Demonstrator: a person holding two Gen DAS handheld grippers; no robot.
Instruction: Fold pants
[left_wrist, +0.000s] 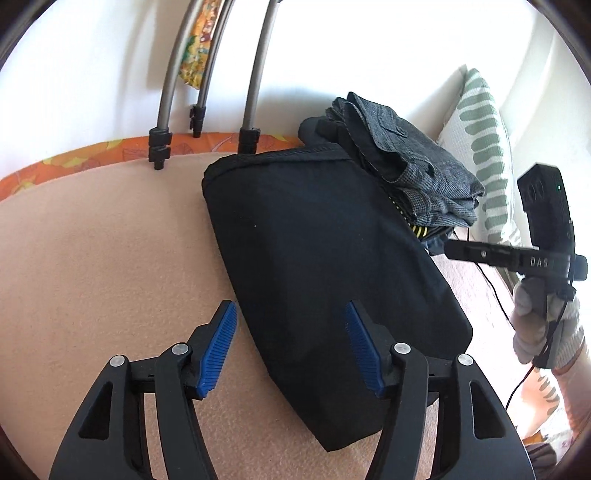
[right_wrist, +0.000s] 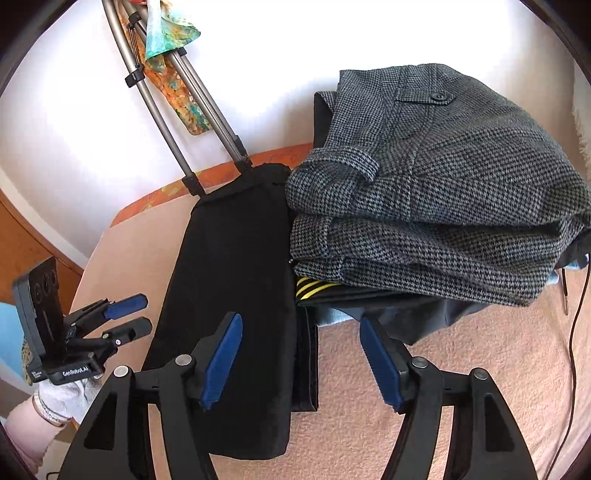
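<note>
Black pants (left_wrist: 317, 236) folded, flat on bed (left_wrist: 92, 258); long axis runs away from both grippers toward tripod (left_wrist: 255, 92). Left gripper (left_wrist: 291, 347) wide, empty. Right gripper (right_wrist: 301, 354) wide, empty.

Readable lettering on the two handheld grippers

The left gripper (right_wrist: 127, 314) base reads "GenRobot.AI"; the right gripper (left_wrist: 509, 258) bar shows "DAS", the rest being cut off.

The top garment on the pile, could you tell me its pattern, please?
Grey-and-black houndstooth check, clearest in the right wrist view.
</note>
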